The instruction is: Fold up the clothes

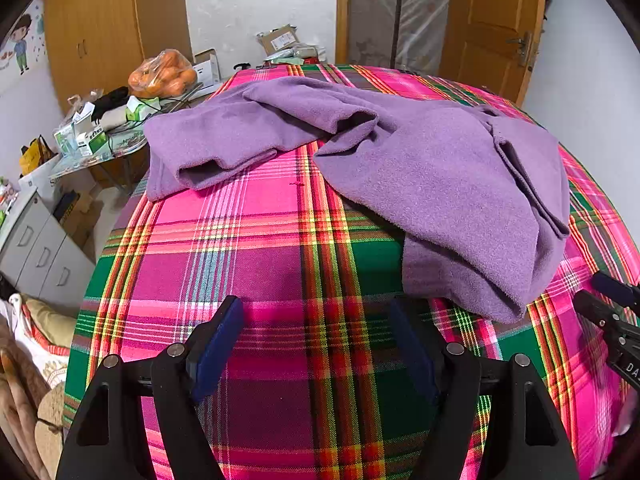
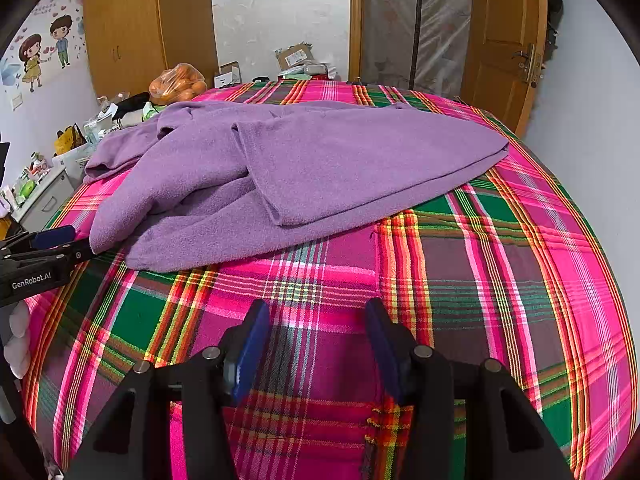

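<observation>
The left gripper (image 1: pixel 316 344) and right gripper (image 2: pixel 318 344) are held wide apart and empty, low over a bright pink-and-green plaid bedcover (image 1: pixel 260 240). Just beyond them a rumpled purple fleece garment (image 2: pixel 304 168) is spread unfolded, so folding seems not yet begun. Next, an edge probably needs grasping.

Left tool (image 1: pixel 316 312) wide open over plaid bedspread (image 1: pixel 240 248); rumpled purple garment (image 1: pixel 420 160) ahead; right tool (image 1: pixel 612 300) at right edge.

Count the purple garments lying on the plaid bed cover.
1: a rumpled purple fleece garment spread across the far half of the plaid cover, ahead of both claws. Anything beneath its folds stays hidden.
</observation>
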